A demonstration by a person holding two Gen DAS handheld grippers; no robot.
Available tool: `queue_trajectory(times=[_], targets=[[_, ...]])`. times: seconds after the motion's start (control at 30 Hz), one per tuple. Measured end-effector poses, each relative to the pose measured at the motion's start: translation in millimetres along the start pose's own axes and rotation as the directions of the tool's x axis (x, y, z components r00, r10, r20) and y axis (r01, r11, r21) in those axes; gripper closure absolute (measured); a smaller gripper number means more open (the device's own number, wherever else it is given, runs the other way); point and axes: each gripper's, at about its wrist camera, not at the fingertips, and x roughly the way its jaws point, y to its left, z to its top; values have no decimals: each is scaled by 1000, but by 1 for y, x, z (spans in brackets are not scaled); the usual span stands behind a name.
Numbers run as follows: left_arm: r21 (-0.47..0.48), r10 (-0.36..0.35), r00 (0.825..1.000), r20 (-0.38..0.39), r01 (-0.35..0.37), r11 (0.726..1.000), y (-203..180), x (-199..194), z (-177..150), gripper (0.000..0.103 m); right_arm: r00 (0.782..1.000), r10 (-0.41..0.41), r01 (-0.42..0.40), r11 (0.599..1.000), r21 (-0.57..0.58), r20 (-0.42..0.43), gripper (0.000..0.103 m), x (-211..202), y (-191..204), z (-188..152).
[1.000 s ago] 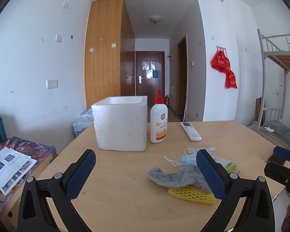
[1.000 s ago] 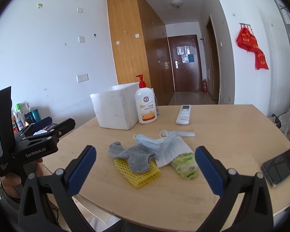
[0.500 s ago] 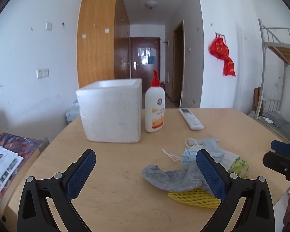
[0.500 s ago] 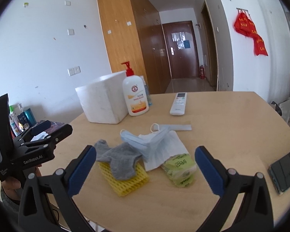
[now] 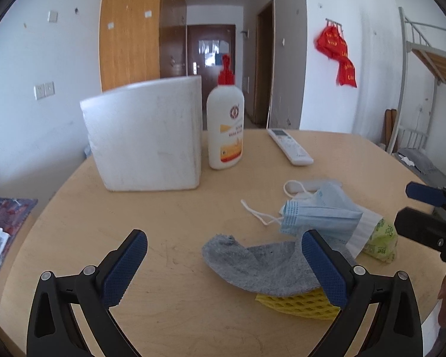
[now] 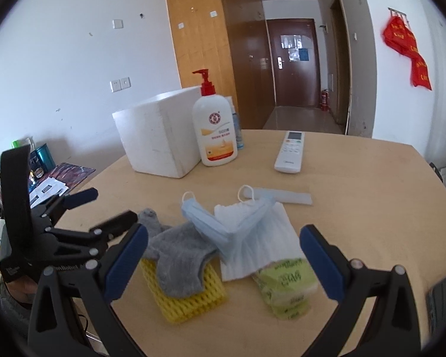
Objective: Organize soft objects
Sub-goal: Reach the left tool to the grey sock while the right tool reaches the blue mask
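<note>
A grey sock [image 5: 258, 267] lies draped over a yellow foam net [image 5: 300, 305] on the round wooden table. Beside them a blue face mask [image 5: 321, 211] rests on a white tissue pack [image 6: 261, 238], with a green packet [image 6: 285, 285] at its near end. My left gripper [image 5: 224, 238] is open and low over the table, with its right finger over the sock's right end. My right gripper [image 6: 224, 232] is open too, hovering just short of the pile, sock [image 6: 181, 255] and mask [image 6: 211, 223] between its fingers. Neither holds anything.
A white foam box [image 5: 145, 136] stands at the back left with a red-capped lotion bottle [image 5: 225, 131] beside it. A white remote [image 5: 290, 147] lies further right. A clear strip [image 6: 282, 196] sits behind the mask. A low side table with papers [image 6: 53, 184] stands left.
Both grippers have moved forward and lower, closer to the pile of soft things. Both stay open and the objects have not shifted.
</note>
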Motion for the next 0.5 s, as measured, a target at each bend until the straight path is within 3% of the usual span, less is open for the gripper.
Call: queue_trajectory(times=[0.3, 0.5], targets=[[-76, -56, 991, -125, 46, 996, 11, 31, -1, 2, 1000, 22, -22, 1000, 6, 1, 0, 14, -5, 9], [-92, -68, 978, -198, 51, 994, 11, 48, -3, 20, 1000, 30, -30, 999, 40, -2, 0, 21, -13, 12]])
